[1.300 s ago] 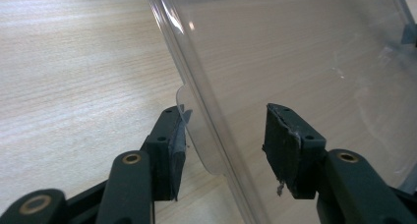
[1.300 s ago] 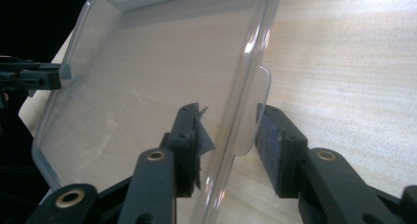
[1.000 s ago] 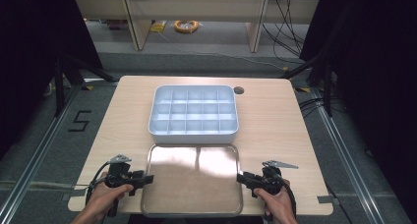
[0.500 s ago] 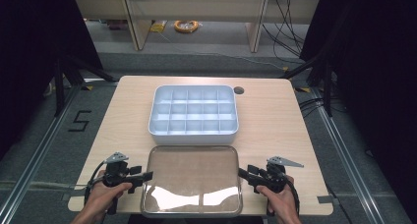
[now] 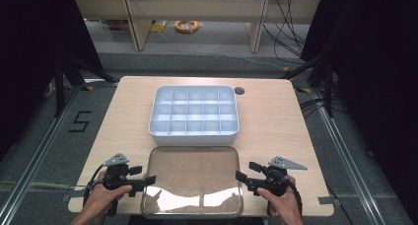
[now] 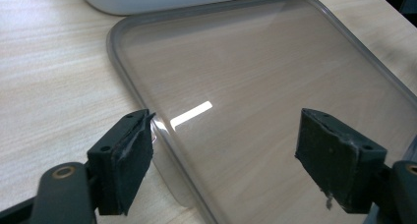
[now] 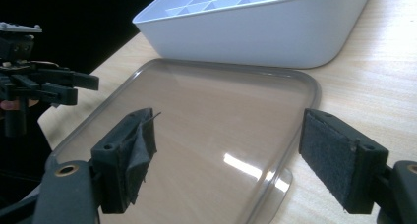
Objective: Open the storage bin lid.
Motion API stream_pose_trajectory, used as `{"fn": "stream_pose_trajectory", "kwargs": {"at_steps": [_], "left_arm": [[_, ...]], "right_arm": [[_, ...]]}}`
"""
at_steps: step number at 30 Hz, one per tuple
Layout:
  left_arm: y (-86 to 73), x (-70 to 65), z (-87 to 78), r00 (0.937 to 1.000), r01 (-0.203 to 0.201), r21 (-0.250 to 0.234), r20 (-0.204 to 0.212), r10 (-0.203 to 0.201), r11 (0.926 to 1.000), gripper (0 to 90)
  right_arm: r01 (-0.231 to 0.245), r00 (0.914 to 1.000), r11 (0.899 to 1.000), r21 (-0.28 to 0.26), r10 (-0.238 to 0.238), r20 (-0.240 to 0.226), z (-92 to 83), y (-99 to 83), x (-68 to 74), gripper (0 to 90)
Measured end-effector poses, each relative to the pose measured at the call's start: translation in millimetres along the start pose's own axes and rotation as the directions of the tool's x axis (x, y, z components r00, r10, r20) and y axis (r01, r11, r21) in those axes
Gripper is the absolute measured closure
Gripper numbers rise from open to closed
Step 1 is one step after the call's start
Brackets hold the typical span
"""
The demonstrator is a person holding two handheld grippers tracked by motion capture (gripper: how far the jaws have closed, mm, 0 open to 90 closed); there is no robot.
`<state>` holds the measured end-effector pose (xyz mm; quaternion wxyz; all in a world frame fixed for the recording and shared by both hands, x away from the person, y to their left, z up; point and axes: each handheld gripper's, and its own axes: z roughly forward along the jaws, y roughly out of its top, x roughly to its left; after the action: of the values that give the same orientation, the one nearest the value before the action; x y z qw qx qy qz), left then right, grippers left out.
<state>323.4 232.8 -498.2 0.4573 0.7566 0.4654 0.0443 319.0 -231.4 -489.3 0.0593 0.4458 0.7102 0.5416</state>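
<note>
While both grippers' jaws have just opened beside the clear lid, the high view reveals the white divided tray behind it.

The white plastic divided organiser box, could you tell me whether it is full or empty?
Empty: in the white plastic divided organiser box every visible compartment shows bare white floor.

A clear lid lay flat at the table's near edge, its far rim just short of the white compartment tray, leaving no gap there for jaws to pass. Bare tabletop ran open on both sides of the lid and tray. The left gripper and right gripper flanked the lid's side rims, jaws just opened wide.
</note>
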Motion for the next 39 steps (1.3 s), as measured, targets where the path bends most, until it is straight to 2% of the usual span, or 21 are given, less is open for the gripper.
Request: {"fn": "stream_pose_trajectory", "kwargs": {"at_steps": [2,3,4,7,11,12,15,16,18,20,21,22,23,27,28,32,33,35,36,38,39], "left_arm": [[0.5,-1.2,-0.7,0.9999,-0.009,0.0,0.007,0.009,1.0,18.2],[0.6,-2.4,-1.1,0.9999,-0.015,-0.006,0.006,0.015,0.9999,17.7],[0.7,-3.6,-2.0,0.9996,-0.027,-0.012,0.001,0.027,0.9996,17.6],[0.9,-6.8,-3.3,0.9985,-0.054,-0.026,-0.006,0.054,0.9982,16.7],[-0.6,-10.8,-3.8,0.9961,-0.088,-0.024,0.001,0.088,0.9959,16.0],[-0.6,-12.2,-4.1,0.996,-0.089,-0.02,-0.002,0.089,0.9958,16.0],[-2.3,-14.9,-5.2,0.995,-0.1,-0.021,-0.003,0.1,0.9947,15.9],[-3.1,-16.1,-5.2,0.9948,-0.102,-0.027,-0.002,0.102,0.9945,15.8],[-4.6,-18.7,-6.4,0.9943,-0.107,-0.028,-0.004,0.107,0.9939,15.7],[-6.7,-21.8,-7.7,0.994,-0.109,-0.032,-0.004,0.109,0.9935,15.7],[-6.8,-21.6,-8.4,0.9924,-0.123,-0.03,0.002,0.123,0.9919,15.7],[-7.4,-23.3,-9.5,0.9922,-0.125,-0.03,-0.005,0.125,0.9917,15.7],[-8.2,-24.1,-10.0,0.9914,-0.131,-0.036,-0.003,0.131,0.9908,15.7],[-11.9,-27.5,-12.5,0.9915,-0.13,-0.037,0.0,0.13,0.9908,15.7],[-12.5,-28.4,-13.6,0.991,-0.134,-0.032,-0.001,0.134,0.9905,15.7],[-15.7,-32.7,-17.1,0.99,-0.141,-0.047,-0.003,0.141,0.9889,15.7],[-16.4,-33.6,-19.0,0.9895,-0.144,-0.039,-0.004,0.144,0.9888,15.7],[-18.1,-34.9,-21.1,0.9892,-0.147,-0.037,-0.006,0.147,0.9884,15.7],[-19.9,-36.3,-22.0,0.9889,-0.149,-0.041,-0.012,0.148,0.988,15.7],[-21.9,-38.3,-23.7,0.9885,-0.151,-0.036,-0.013,0.151,0.9879,15.7],[-23.7,-39.2,-24.2,0.9888,-0.149,-0.041,-0.007,0.149,0.988,15.7]], "right_arm": [[-0.009,0.9999,1.0,-0.004,0.009,-0.012,-1.8,-0.4,1.1,21.9],[-0.054,0.9984,0.998,0.013,0.054,-0.013,-3.9,-0.6,4.9,21.7],[-0.007,1.0,1.0,-0.008,0.007,-0.007,-3.6,-0.9,1.4,21.6],[-0.052,0.9985,0.999,0.008,0.052,-0.015,-6.9,-1.5,4.8,21.5],[-0.029,0.9991,1.0,0.002,0.029,-0.032,-7.5,-2.6,4.6,21.6],[-0.083,0.9955,0.996,0.027,0.084,-0.044,-8.9,-3.6,9.2,21.7],[-0.027,0.999,1.0,0.015,0.027,-0.036,-6.6,-5.3,7.4,21.7],[-0.055,0.9976,0.998,0.021,0.056,-0.041,-7.3,-5.8,10.3,21.7],[-0.02,0.9987,1.0,0.018,0.021,-0.046,-7.9,-6.3,10.2,21.7],[-0.054,0.9968,0.998,0.027,0.056,-0.058,-10.2,-7.3,14.9,21.7],[-0.02,0.9985,1.0,0.021,0.021,-0.051,-11.1,-8.0,13.8,21.7],[-0.058,0.9967,0.997,0.041,0.06,-0.056,-13.4,-8.6,17.3,21.7],[-0.012,0.9986,1.0,0.018,0.013,-0.052,-12.7,-10.1,14.6,21.8],[-0.053,0.997,0.998,0.038,0.055,-0.055,-19.6,-15.0,19.2,21.8],[-0.019,0.9985,0.999,0.027,0.02,-0.051,-19.6,-16.2,17.4,21.8],[-0.052,0.9976,0.998,0.044,0.054,-0.043,-25.9,-21.4,21.4,22.0],[-0.029,0.9987,0.999,0.041,0.03,-0.041,-26.5,-22.6,20.5,22.0],[-0.08,0.996,0.995,0.063,0.083,-0.034,-29.5,-25.3,25.4,22.1],[-0.022,0.9994,0.998,0.059,0.024,-0.024,-30.3,-25.7,22.7,22.2],[-0.011,0.9994,0.998,0.069,0.013,-0.031,-33.2,-27.2,24.1,22.3],[-0.042,0.999,0.996,0.075,0.043,-0.013,-34.9,-28.6,28.0,22.4]]}}
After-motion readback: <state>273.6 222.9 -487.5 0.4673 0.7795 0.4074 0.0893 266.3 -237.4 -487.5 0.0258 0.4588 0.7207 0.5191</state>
